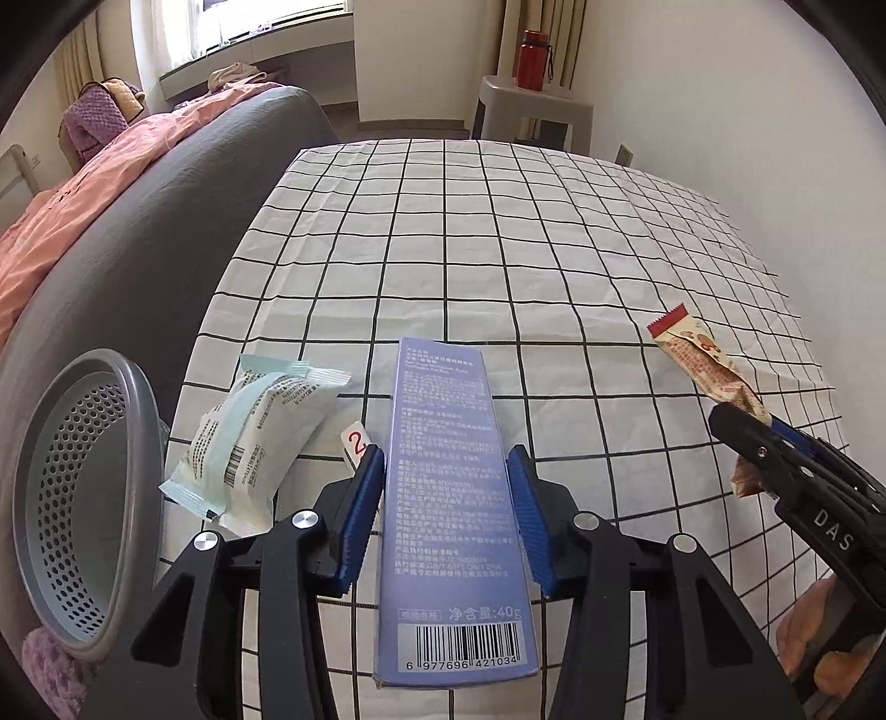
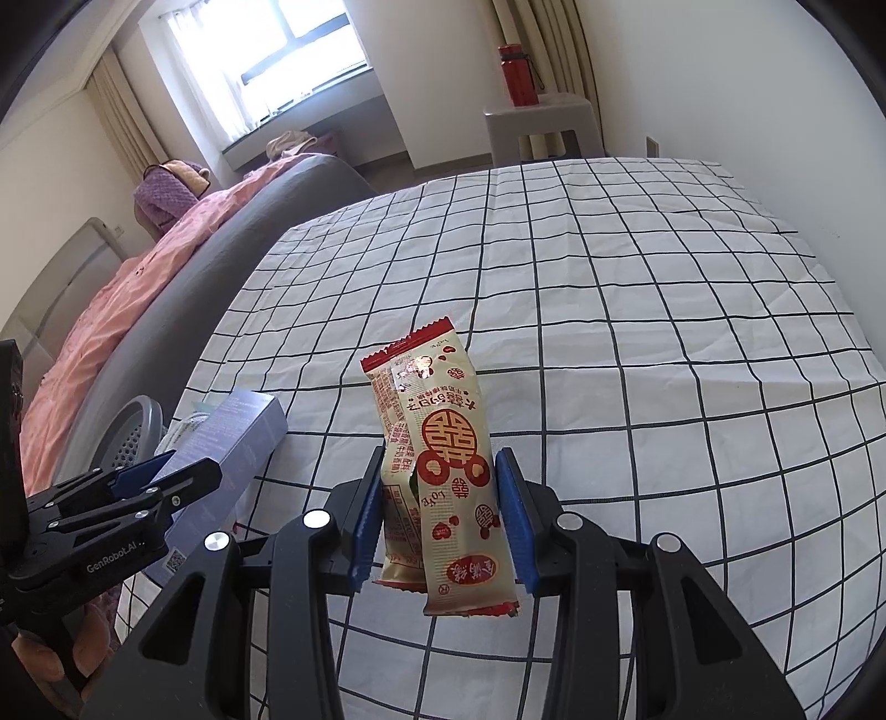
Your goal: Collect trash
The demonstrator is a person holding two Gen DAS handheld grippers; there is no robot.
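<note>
A long blue box (image 1: 448,498) with a barcode lies lengthwise between the blue pads of my left gripper (image 1: 446,453), which is shut on its sides; the right wrist view shows the same box (image 2: 232,443) tilted above the checked tablecloth (image 1: 498,249), with the left gripper (image 2: 183,471) on it. My right gripper (image 2: 441,453) is shut on red and beige snack wrappers (image 2: 443,443) that stand upright between its pads. From the left wrist view these wrappers (image 1: 698,354) stick out of the right gripper (image 1: 747,418) at the right edge. A pale green sealed packet (image 1: 260,443) lies on the cloth left of the box.
A grey perforated basket (image 1: 72,498) sits tilted at the table's left edge, against a grey sofa (image 1: 166,249) with a pink blanket. A small white tag with a red 2 (image 1: 354,443) lies beside the packet. A red bottle (image 1: 534,52) stands on a stool beyond the table.
</note>
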